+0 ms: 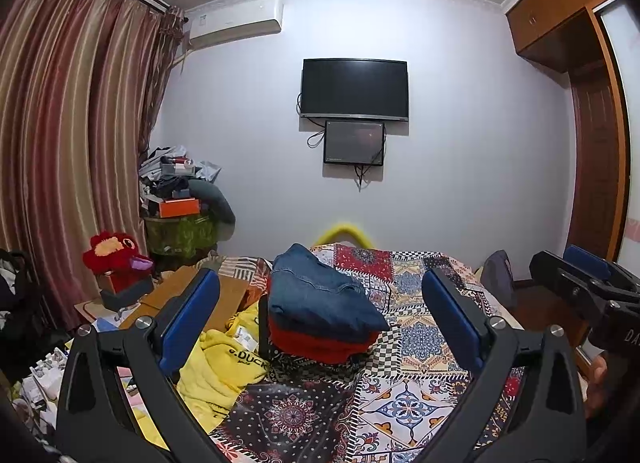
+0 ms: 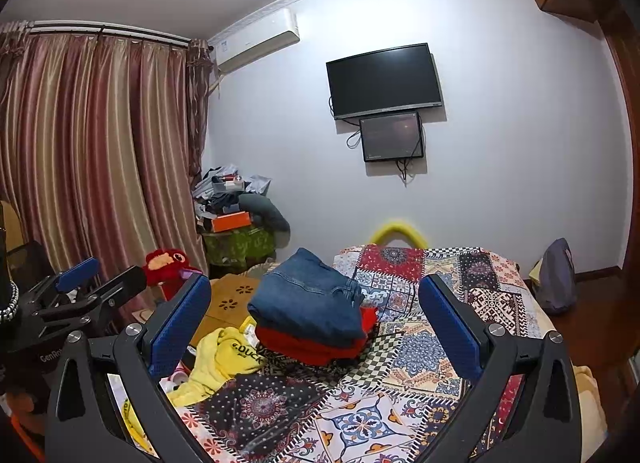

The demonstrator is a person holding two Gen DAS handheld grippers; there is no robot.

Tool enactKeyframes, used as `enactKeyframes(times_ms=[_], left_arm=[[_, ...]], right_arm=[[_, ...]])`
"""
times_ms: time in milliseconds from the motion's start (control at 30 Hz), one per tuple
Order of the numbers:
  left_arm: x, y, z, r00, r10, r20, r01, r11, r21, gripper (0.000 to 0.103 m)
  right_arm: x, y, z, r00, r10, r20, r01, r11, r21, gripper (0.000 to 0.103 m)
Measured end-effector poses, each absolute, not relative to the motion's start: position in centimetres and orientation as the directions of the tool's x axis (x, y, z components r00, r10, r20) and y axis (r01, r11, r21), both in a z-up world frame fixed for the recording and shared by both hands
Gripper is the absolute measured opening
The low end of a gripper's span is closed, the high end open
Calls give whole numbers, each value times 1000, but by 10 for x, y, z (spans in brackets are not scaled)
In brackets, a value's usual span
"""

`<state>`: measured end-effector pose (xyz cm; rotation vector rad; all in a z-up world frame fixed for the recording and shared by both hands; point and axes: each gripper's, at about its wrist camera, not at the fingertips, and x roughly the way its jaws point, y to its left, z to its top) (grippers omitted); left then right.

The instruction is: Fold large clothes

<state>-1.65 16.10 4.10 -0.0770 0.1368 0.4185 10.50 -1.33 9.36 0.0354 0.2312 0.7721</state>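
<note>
Folded blue jeans (image 1: 320, 295) lie on top of a folded red garment (image 1: 320, 343) in a stack on the patterned bedspread (image 1: 412, 395). The stack also shows in the right wrist view: the jeans (image 2: 308, 299) on the red garment (image 2: 316, 347). A crumpled yellow garment (image 1: 220, 367) (image 2: 224, 355) with "DUCK" print lies at the bed's left edge. My left gripper (image 1: 320, 303) is open and empty, held above the bed short of the stack. My right gripper (image 2: 316, 307) is open and empty, likewise short of the stack. The right gripper (image 1: 576, 275) also shows at the far right in the left wrist view, and the left gripper (image 2: 92, 279) at the far left in the right wrist view.
A red plush toy (image 1: 114, 255) and cardboard (image 1: 188, 295) sit left of the bed. A cluttered pile (image 1: 180, 191) stands in the corner by the curtains (image 1: 60, 143). A TV (image 1: 354, 89) hangs on the far wall. A wooden wardrobe (image 1: 596, 143) stands on the right.
</note>
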Motion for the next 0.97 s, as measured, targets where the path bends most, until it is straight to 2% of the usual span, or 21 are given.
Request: enactKeyframes(times_ms=[967], left_arm=[[-9,163,33,926,329,-187,-342,939,-41,102]], right_arm=[[113,-13,88,699,683,-214,-673,729,125,103]])
